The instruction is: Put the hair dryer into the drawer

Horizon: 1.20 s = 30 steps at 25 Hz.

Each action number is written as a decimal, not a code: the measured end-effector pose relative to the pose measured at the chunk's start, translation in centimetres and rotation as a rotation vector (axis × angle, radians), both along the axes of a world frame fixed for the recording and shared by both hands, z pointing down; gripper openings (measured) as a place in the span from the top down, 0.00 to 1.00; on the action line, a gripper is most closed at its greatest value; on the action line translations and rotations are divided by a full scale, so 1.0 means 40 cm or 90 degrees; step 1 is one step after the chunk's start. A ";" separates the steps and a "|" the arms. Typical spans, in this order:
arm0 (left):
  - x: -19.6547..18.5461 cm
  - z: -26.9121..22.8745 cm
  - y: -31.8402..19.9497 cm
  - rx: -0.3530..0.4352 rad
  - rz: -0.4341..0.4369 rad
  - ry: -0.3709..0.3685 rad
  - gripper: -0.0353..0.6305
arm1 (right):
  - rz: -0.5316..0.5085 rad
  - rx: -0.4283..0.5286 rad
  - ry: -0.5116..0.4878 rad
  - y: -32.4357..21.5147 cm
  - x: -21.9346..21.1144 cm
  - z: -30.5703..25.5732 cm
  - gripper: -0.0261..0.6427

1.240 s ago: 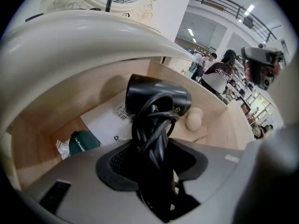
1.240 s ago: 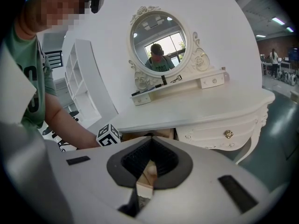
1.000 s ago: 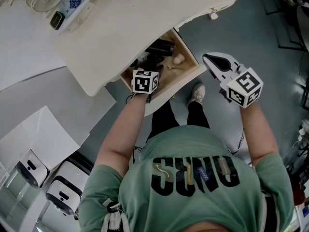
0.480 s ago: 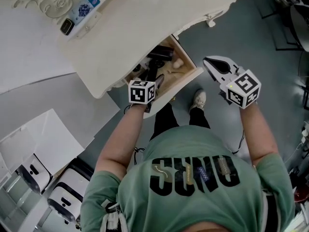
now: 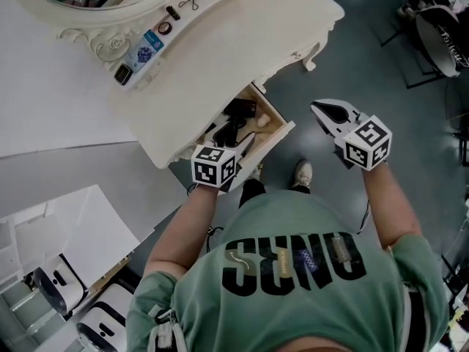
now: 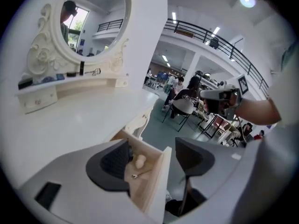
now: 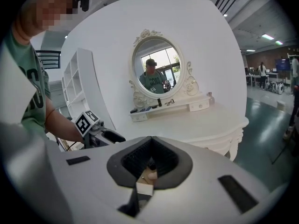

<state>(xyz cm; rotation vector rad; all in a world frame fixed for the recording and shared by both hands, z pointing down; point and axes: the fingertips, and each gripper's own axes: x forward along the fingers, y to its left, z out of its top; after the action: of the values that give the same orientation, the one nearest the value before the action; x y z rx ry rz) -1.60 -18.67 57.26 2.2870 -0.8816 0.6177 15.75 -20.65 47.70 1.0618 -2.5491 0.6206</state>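
The black hair dryer (image 5: pixel 233 127) lies inside the open wooden drawer (image 5: pixel 282 127) of the white dressing table (image 5: pixel 220 42). My left gripper (image 5: pixel 239 149) hangs just in front of the drawer and above it, open, with nothing between its fingers. In the left gripper view the open gripper (image 6: pixel 152 160) frames the drawer (image 6: pixel 156 181); its left pad (image 6: pixel 111 164) hides most of the dryer. My right gripper (image 5: pixel 317 109) is off to the drawer's right, over the floor, shut and empty. In the right gripper view its pads (image 7: pixel 133 160) meet at the tips.
A small pale round object (image 6: pixel 139 160) lies in the drawer. An oval mirror (image 7: pixel 156 69) and small toiletries (image 5: pixel 143 48) are on the table top. The person's shoe (image 5: pixel 303 173) is below the drawer. Chairs (image 5: pixel 440 28) stand at the far right, white machines (image 5: pixel 51 295) at the lower left.
My left gripper has drawn back out of the drawer and risen, leaving the hair dryer inside. The right gripper has risen a little. More of the table top shows now.
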 end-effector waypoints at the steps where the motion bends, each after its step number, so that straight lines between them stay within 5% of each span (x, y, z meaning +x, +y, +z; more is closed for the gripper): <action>1: 0.012 -0.045 -0.009 0.020 0.006 0.012 0.47 | 0.005 0.006 -0.001 0.006 0.013 -0.021 0.97; 6: 0.068 -0.273 -0.043 0.115 0.029 0.096 0.51 | 0.034 0.036 -0.006 0.034 0.084 -0.128 0.97; 17: 0.138 -0.602 -0.019 0.273 0.081 0.252 0.86 | 0.089 0.139 -0.015 0.089 0.209 -0.394 0.97; 25: 0.176 -0.731 0.017 0.310 0.147 0.307 0.93 | 0.122 0.187 -0.022 0.107 0.259 -0.506 0.97; 30: 0.181 -0.755 0.003 0.321 0.138 0.326 0.93 | 0.124 0.190 -0.027 0.096 0.270 -0.513 0.97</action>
<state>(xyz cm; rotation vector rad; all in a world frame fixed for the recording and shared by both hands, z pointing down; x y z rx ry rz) 5.64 -18.54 27.07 2.8239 -0.5810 -0.1409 26.53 -16.80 27.18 1.4232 -2.6515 0.3150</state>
